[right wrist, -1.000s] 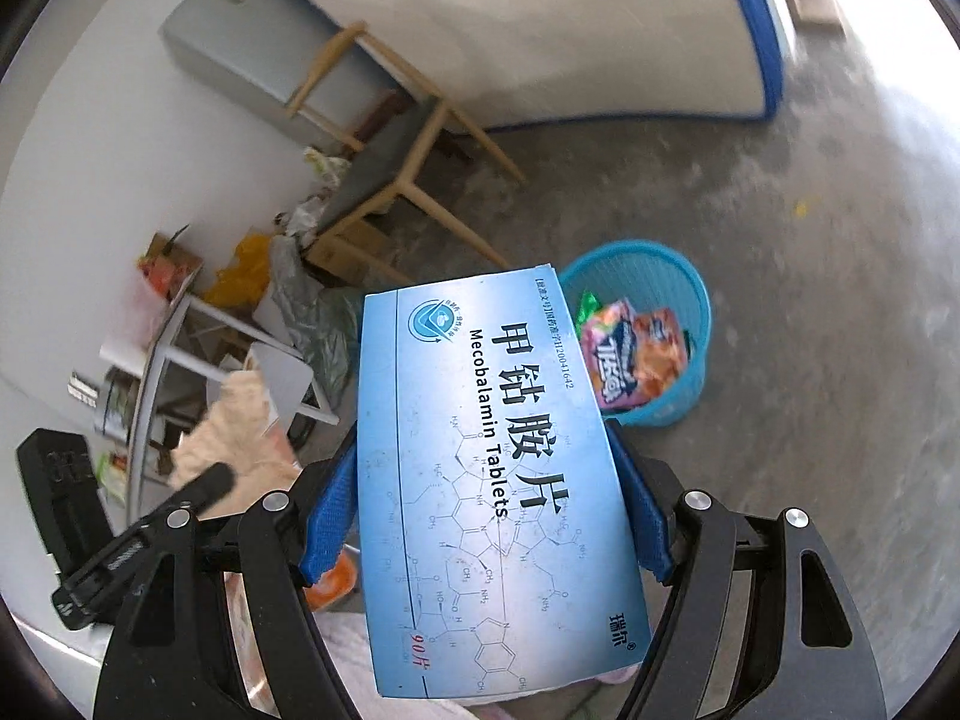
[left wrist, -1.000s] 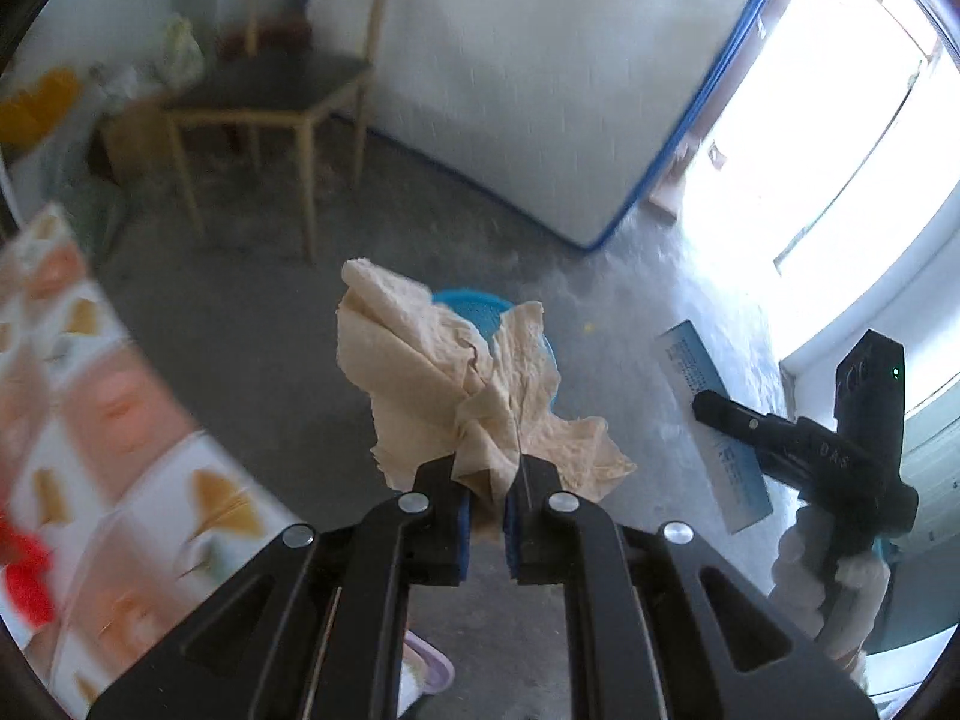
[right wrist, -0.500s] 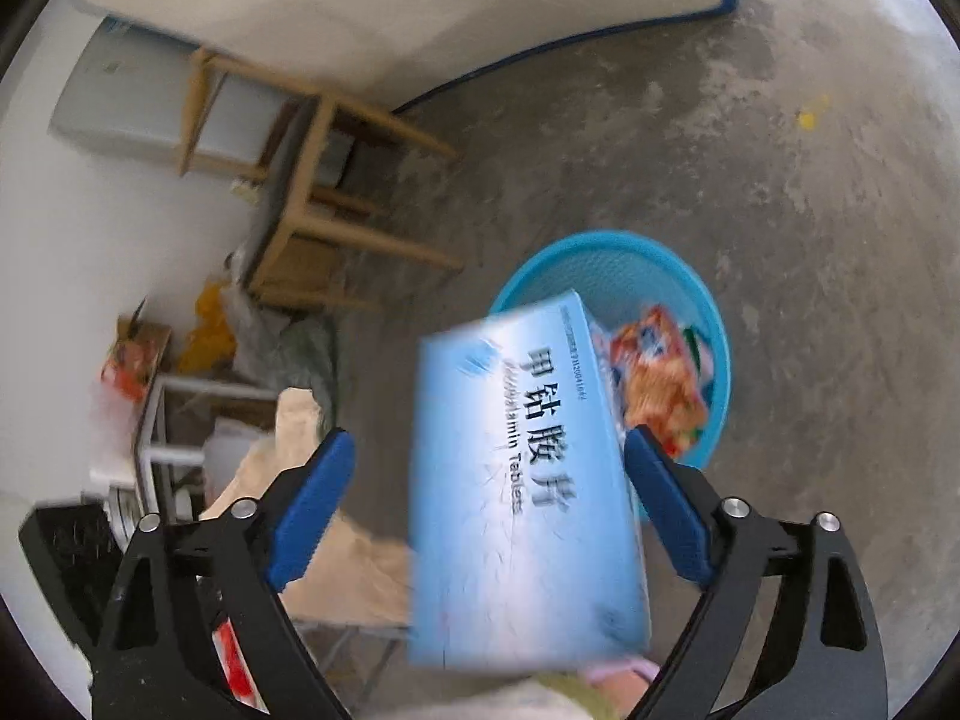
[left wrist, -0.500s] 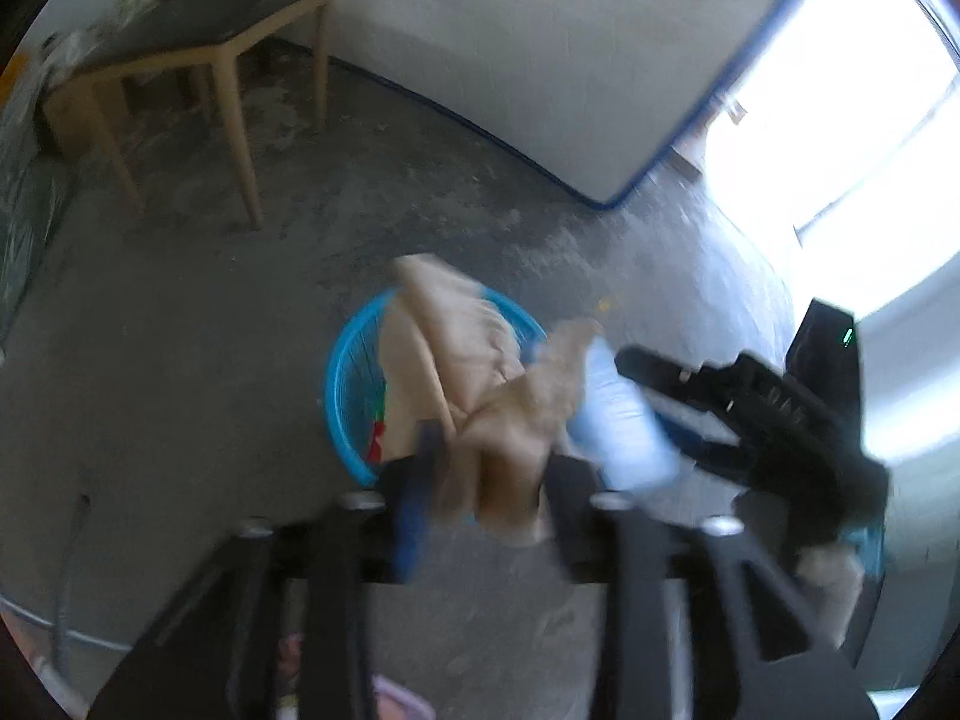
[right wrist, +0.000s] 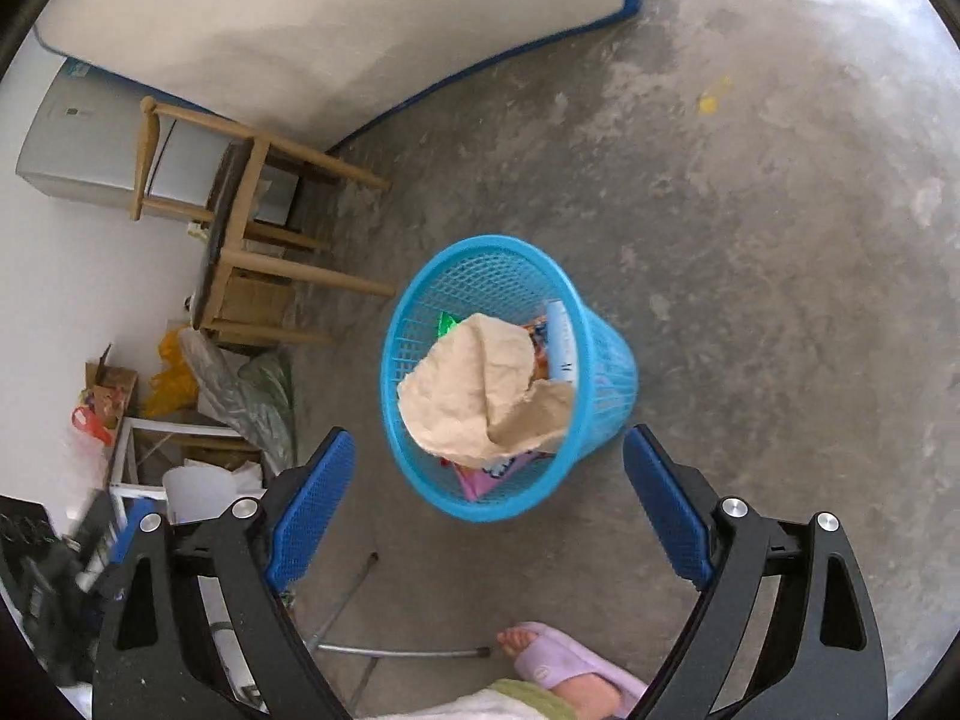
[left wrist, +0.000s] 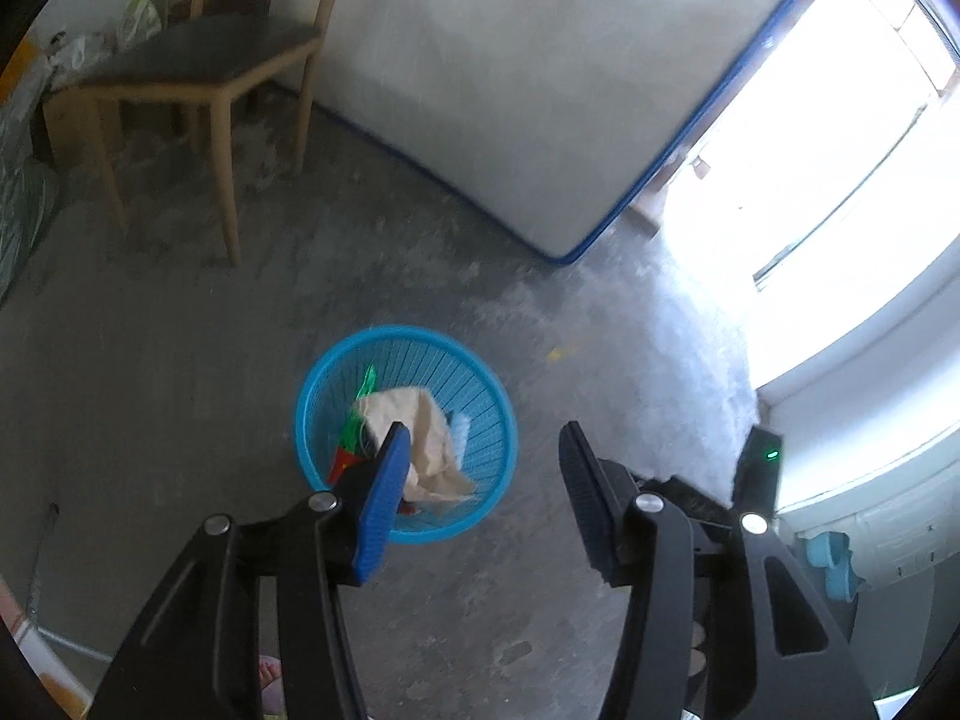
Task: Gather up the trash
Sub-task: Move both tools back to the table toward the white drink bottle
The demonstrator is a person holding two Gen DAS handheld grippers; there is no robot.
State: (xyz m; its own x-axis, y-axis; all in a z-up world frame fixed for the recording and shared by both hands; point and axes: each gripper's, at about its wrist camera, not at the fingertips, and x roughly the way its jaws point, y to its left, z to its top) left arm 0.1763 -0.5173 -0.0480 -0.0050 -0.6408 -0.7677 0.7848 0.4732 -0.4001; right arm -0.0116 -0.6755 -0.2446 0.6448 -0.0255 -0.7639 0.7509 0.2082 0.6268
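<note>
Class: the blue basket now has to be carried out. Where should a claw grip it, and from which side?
Grip the basket by its rim, from above at the far edge. The crumpled paper covers the near side, while the far rim stands bare.

Lived-in home room: bare concrete floor, wooden chair, leaning mattress, fridge.
</note>
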